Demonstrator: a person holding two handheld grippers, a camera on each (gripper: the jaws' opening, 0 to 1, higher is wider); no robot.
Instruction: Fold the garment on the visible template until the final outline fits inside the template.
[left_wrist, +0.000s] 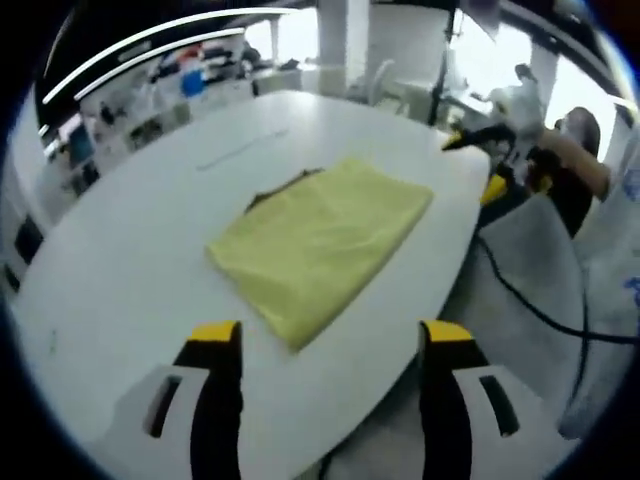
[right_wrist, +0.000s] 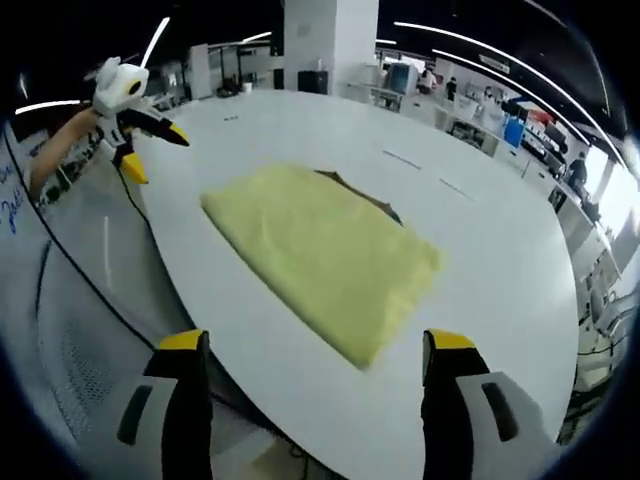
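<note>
Garment (left_wrist: 322, 245), yellow and folded into a rough rectangle, lies flat on the white table (left_wrist: 130, 250) in the left gripper view. It sits ahead of the left gripper (left_wrist: 330, 335), whose two yellow-tipped jaws stand wide apart and released, holding nothing. The garment's nearest corner falls between the jaw tips and just beyond them, apart from both. A thin dark edge, the template (left_wrist: 278, 188), peeks out along the cloth's far side. At the upper right, past the table's rim, the other gripper (left_wrist: 490, 165) hangs in the air with a black cable (left_wrist: 530, 305) trailing down from it. No writing on the cloth or table can be read; the shelves behind are too blurred.

From the right gripper view, the garment (right_wrist: 325, 255) lies on the table (right_wrist: 500, 250) near its close edge, stretching away up and left from the right gripper (right_wrist: 320, 345). Its jaws are also spread and empty, clear of the cloth, with the nearest fold just ahead between them. A dark sliver of template (right_wrist: 365, 197) shows at the far edge. The left gripper (right_wrist: 140, 120) floats at upper left, off the table, held by a person's arm (right_wrist: 55, 145). Blue scrawl at the far left is unreadable.
</note>
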